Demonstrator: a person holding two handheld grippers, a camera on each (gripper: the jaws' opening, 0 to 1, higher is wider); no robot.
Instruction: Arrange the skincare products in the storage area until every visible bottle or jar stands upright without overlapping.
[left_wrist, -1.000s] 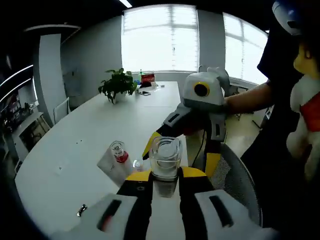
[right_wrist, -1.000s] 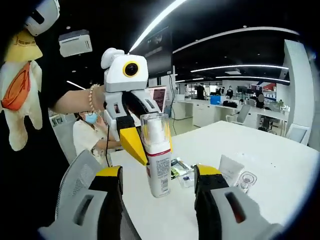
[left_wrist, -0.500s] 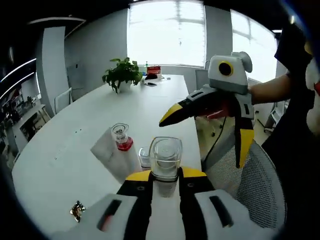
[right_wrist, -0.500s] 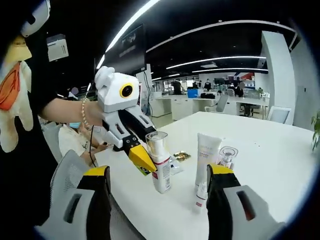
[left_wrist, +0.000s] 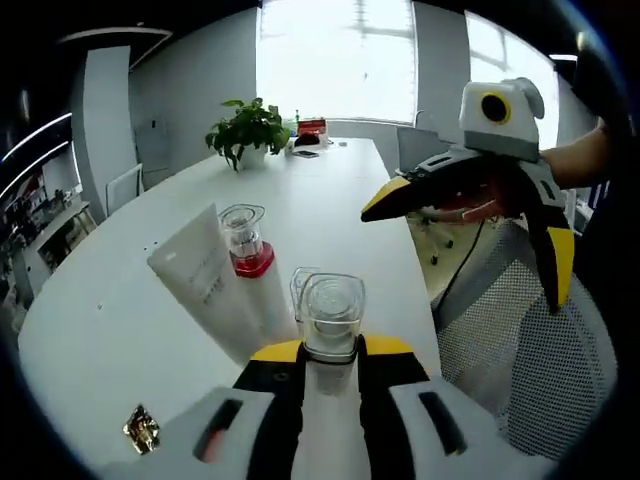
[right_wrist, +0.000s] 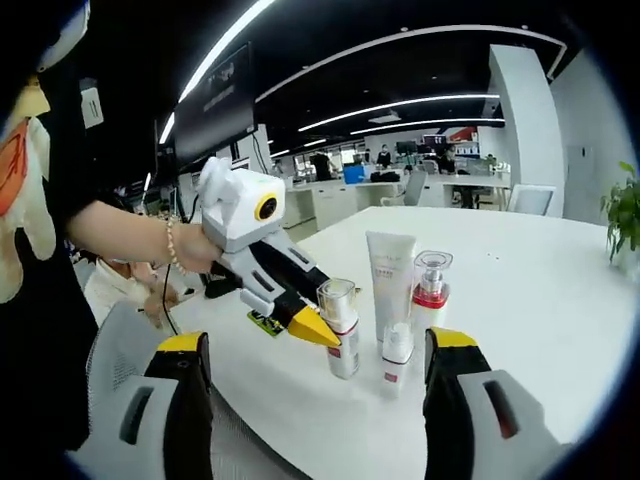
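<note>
Your left gripper (left_wrist: 330, 352) clamps one clear-capped bottle (right_wrist: 341, 326) upright on the white table (right_wrist: 520, 280), beside one white tube (right_wrist: 389, 279), one red-collared bottle (right_wrist: 430, 290) and one small bottle (right_wrist: 396, 350), while your right gripper (right_wrist: 318, 350) stands spread, grasping nothing.

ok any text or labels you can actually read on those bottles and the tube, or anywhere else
Nothing reads clearly enough to quote.
White tube: small grey print, too blurred to read.
Clear-capped bottle held in the left gripper: red band with print, too small.
Small white bottle: red mark, unreadable.
Red-collared pump bottle: no legible label.
Wall screen: dark, nothing legible.
</note>
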